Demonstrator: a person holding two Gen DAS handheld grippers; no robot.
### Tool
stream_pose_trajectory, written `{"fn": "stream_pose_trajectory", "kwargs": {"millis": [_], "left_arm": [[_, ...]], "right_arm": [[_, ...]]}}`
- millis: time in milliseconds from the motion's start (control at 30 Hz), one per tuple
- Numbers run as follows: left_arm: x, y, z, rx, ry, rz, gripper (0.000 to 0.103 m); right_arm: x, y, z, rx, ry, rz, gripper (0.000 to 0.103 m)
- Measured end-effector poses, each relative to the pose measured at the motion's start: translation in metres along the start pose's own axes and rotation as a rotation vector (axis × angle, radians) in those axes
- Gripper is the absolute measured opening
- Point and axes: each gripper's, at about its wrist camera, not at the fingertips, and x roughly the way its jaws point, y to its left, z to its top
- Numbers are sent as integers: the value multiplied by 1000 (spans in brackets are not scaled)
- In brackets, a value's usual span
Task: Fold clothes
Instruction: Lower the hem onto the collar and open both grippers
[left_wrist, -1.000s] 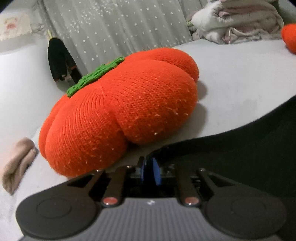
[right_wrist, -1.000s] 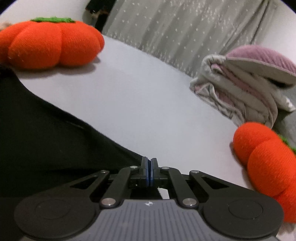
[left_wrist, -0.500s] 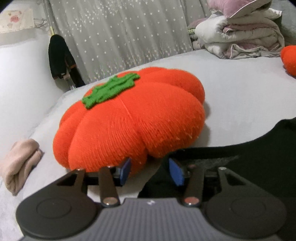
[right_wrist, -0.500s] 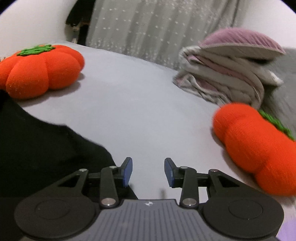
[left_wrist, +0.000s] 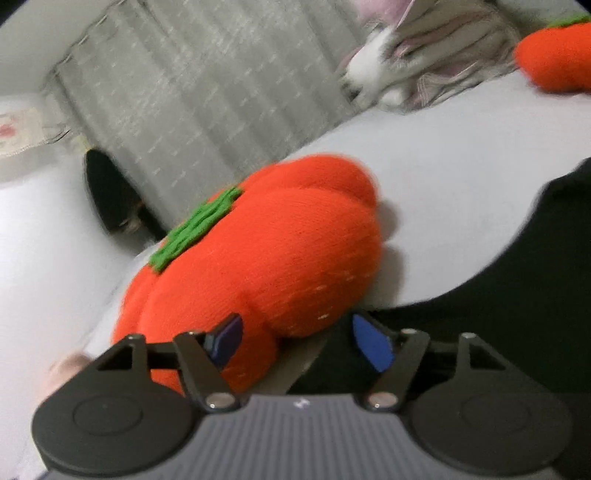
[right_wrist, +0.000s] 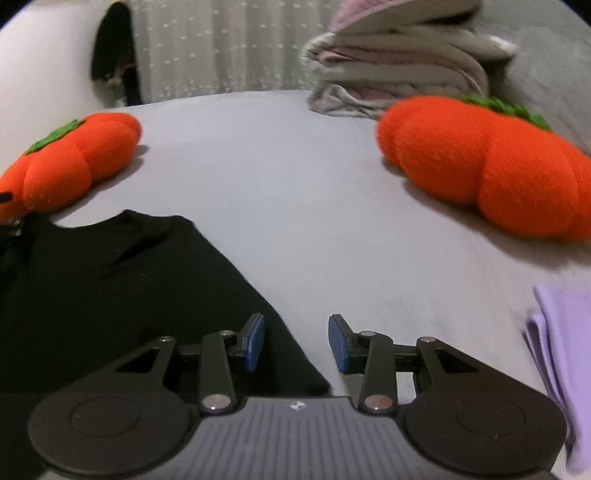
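A black garment (right_wrist: 110, 288) lies flat on the grey bed sheet (right_wrist: 295, 184), filling the left half of the right wrist view; it also shows at the right of the left wrist view (left_wrist: 517, 295). My right gripper (right_wrist: 296, 341) is open and empty, above the garment's right edge. My left gripper (left_wrist: 295, 341) is open and empty, above the garment's edge, close to an orange pumpkin cushion (left_wrist: 266, 258).
A second orange pumpkin cushion (right_wrist: 487, 162) sits at the right. A stack of folded bedding (right_wrist: 399, 62) lies at the back by the curtain. A folded lilac cloth (right_wrist: 561, 362) lies at the right edge. A dark item (right_wrist: 110, 48) hangs on the wall.
Both grippers opened and let go of the black garment, which now lies on the bed. Both have pulled back and up, and the jaws have opened wider since half a second ago.
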Motion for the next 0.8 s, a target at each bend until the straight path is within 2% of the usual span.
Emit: {"fn": "stream_pose_trajectory", "kwargs": {"millis": [133, 200, 233, 267, 300, 367, 567, 733, 800], "left_arm": [[-5, 23, 4, -141, -27, -30, 81], [-10, 40, 6, -231, -55, -57, 89], [-12, 48, 6, -267, -59, -59, 90], [-15, 56, 6, -301, -62, -59, 90], [-18, 61, 5, -311, -58, -47, 89], [-24, 72, 4, -323, -48, -20, 89], [-52, 80, -7, -304, 52, 15, 87], [-81, 85, -25, -340, 60, -37, 88], [-88, 87, -31, -356, 75, -33, 88]], "right_arm": [[1, -16, -9, 75, 22, 3, 37], [1, -21, -10, 117, 24, 25, 35], [0, -21, -9, 122, 24, 36, 28], [0, -19, -9, 114, 25, 54, 7], [0, -15, -8, 86, 25, 41, 5], [1, -5, -8, 30, 24, 14, 5], [-7, -6, 3, -36, 7, -22, 5], [-1, -7, 10, -93, 31, -53, 5], [4, -6, 12, -112, 44, -70, 5]]}}
